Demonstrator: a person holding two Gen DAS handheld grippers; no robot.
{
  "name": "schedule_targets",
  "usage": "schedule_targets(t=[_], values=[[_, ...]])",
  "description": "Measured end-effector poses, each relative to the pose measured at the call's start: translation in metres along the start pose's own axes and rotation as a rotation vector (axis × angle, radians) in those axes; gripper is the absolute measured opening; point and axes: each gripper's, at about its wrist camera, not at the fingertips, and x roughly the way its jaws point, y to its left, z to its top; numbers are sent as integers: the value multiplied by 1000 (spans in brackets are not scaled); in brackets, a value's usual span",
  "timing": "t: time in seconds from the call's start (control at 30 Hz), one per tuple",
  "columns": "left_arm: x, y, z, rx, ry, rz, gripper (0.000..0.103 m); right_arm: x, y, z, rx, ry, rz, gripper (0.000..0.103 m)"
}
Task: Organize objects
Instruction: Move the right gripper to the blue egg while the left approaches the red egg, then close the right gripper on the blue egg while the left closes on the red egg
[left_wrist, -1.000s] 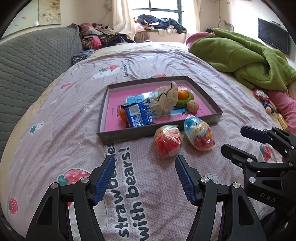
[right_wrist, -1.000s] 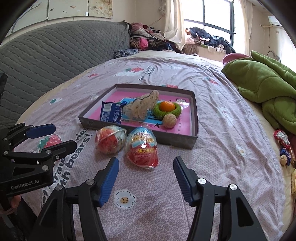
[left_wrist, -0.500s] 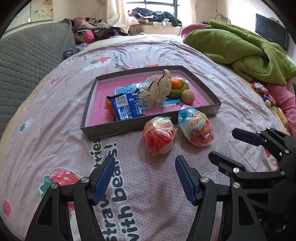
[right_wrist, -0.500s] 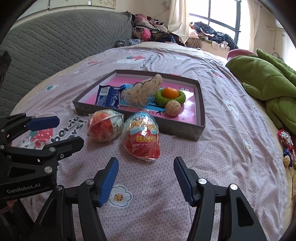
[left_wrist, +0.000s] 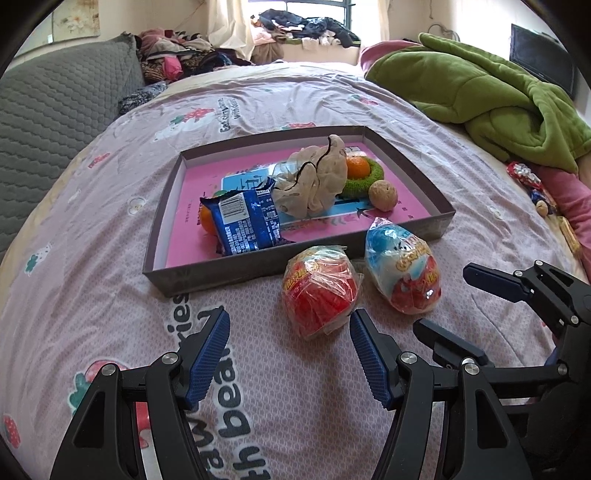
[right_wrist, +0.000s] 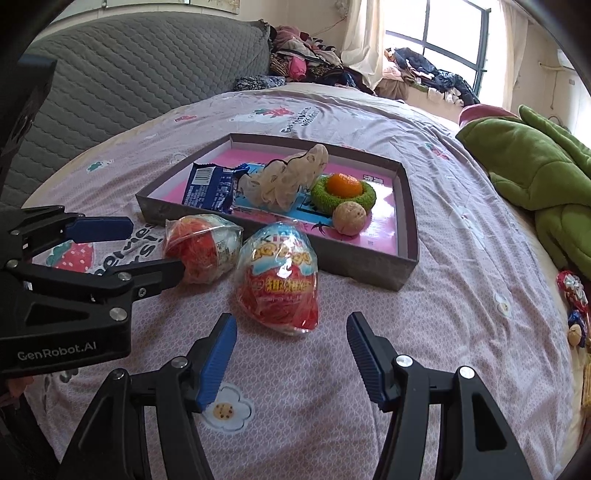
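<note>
both tongs, left (left_wrist: 288, 332) and right (right_wrist: 291, 334), gape empty, angled down over wrapped eggs.

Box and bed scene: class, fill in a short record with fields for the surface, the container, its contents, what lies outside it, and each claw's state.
surface: lilac printed bedsheet
container: shallow grey box, pink inside
contents: blue snack packet, crumpled cloth, orange in green ring, tan ball
outside box: red wrapped egg, blue-and-red wrapped egg
left claw: open, empty
right claw: open, empty
</note>
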Motion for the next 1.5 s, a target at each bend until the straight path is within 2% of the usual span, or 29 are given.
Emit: schedule_targets(t=[0.2,0.33,0.47,0.63,0.77,0.87,0.93,1.0,1.23,1.5], values=[[9,0,9,4,17,-43,69,14,2,5,-17,-1,-1,61],[17,-3,14,16,34,-47,69,22,4,7,-35,-4,-4,61],[26,-6,16,19,45,-66,74,28,3,8,-44,-14,-24,61],[36,-8,18,14,64,-94,76,35,1,12,-44,-38,-27,61],[43,-6,18,-5,88,-116,76,39,-4,13,-20,-49,1,61],[46,-2,17,-8,83,-72,71,39,-8,12,-6,-53,18,61],[46,3,15,-31,90,-113,64,38,-9,12,-2,-59,25,61],[45,4,14,-39,86,-144,53,36,-9,13,-1,-65,24,61],[39,4,14,-36,73,-125,53,30,-8,13,-14,-78,5,61],[18,11,16,-24,19,-84,52,19,-13,15,7,-110,10,61]])
